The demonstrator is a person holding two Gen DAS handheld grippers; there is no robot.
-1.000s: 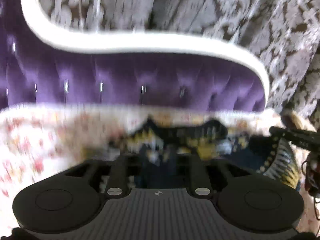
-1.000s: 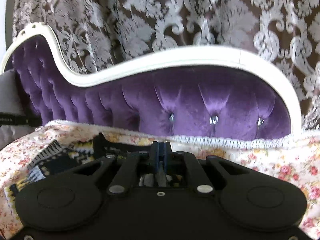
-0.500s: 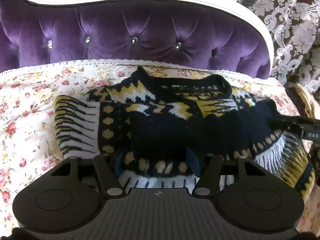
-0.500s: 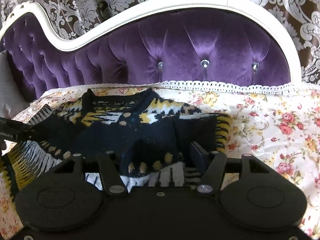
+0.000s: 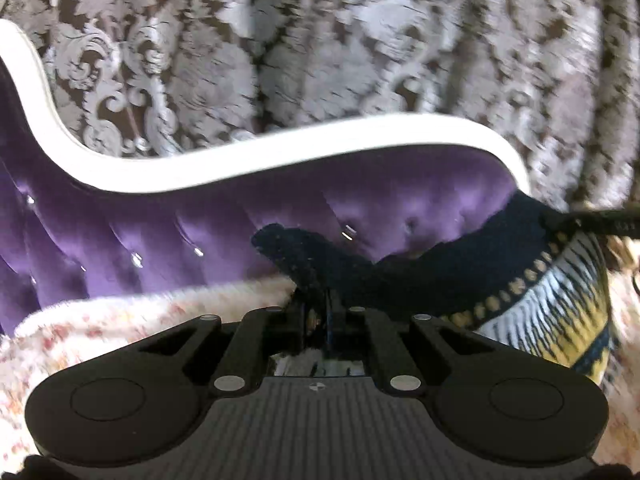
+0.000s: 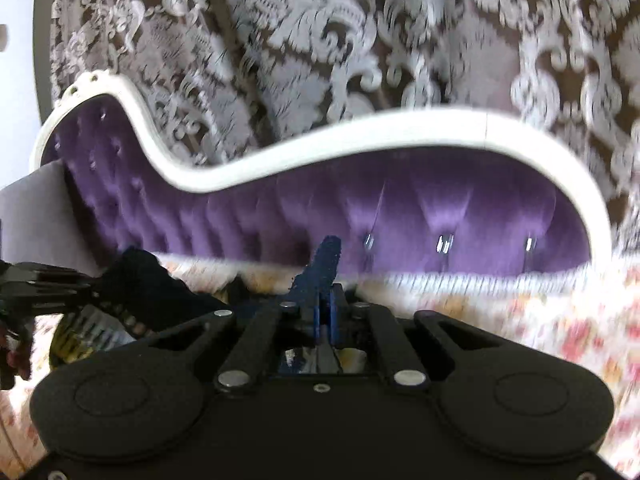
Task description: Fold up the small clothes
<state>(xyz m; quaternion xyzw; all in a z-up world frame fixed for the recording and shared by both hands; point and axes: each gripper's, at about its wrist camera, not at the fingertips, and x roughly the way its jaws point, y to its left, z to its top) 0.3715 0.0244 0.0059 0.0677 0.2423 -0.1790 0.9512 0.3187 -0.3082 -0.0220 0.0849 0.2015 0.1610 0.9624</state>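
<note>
Left wrist view: my left gripper (image 5: 320,300) and right gripper (image 6: 326,300) each clenched the patterned sweater (image 5: 440,272), which trailed toward three o'clock.

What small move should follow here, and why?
Probably carry the pinched edge forward toward the purple backrest and lay it down. Both the left gripper and right gripper are shut on the dark patterned sweater, which hangs lifted between them above the floral cover.
</note>
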